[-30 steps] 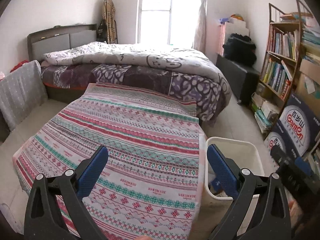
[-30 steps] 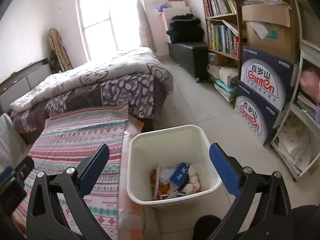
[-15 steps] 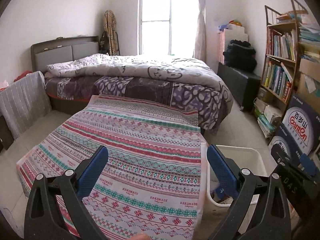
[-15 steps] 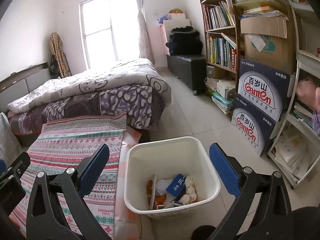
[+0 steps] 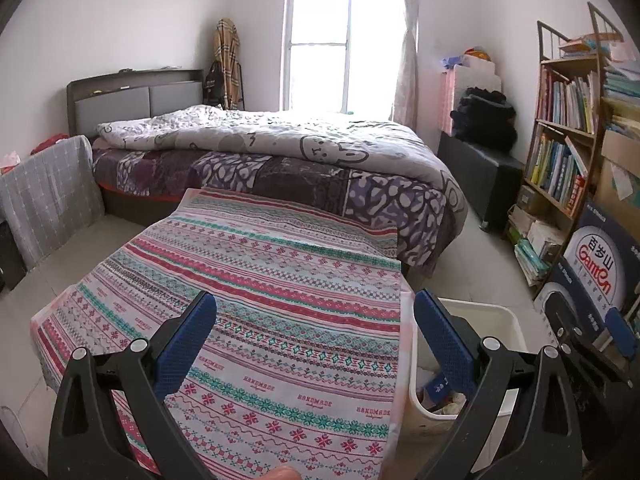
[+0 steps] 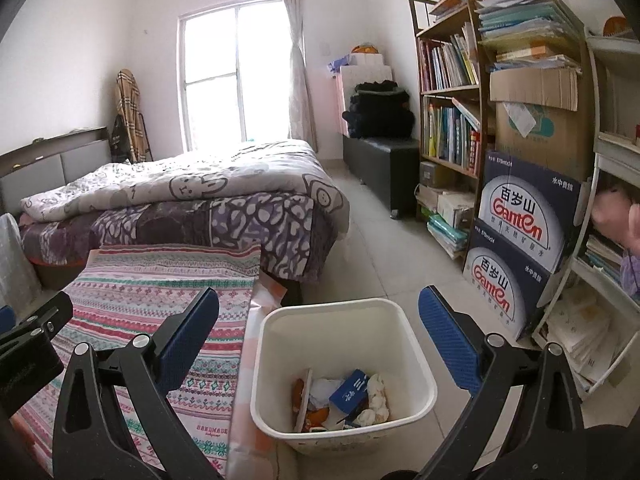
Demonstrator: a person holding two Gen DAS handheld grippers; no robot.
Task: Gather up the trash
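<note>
Both grippers raised and empty, trash binned.

Left gripper [image 5: 314, 344] above the patterned cloth [image 5: 280, 300], right gripper [image 6: 318, 338] above the white bin [image 6: 420, 360], each spread wide with nothing between the fingers; probably backed off because no litter shows on the cloth. One bin just beside the cloth's edge, holding one blue carton [image 6: 352, 390] plus perhaps three crumpled tissues, hard to count.
</note>
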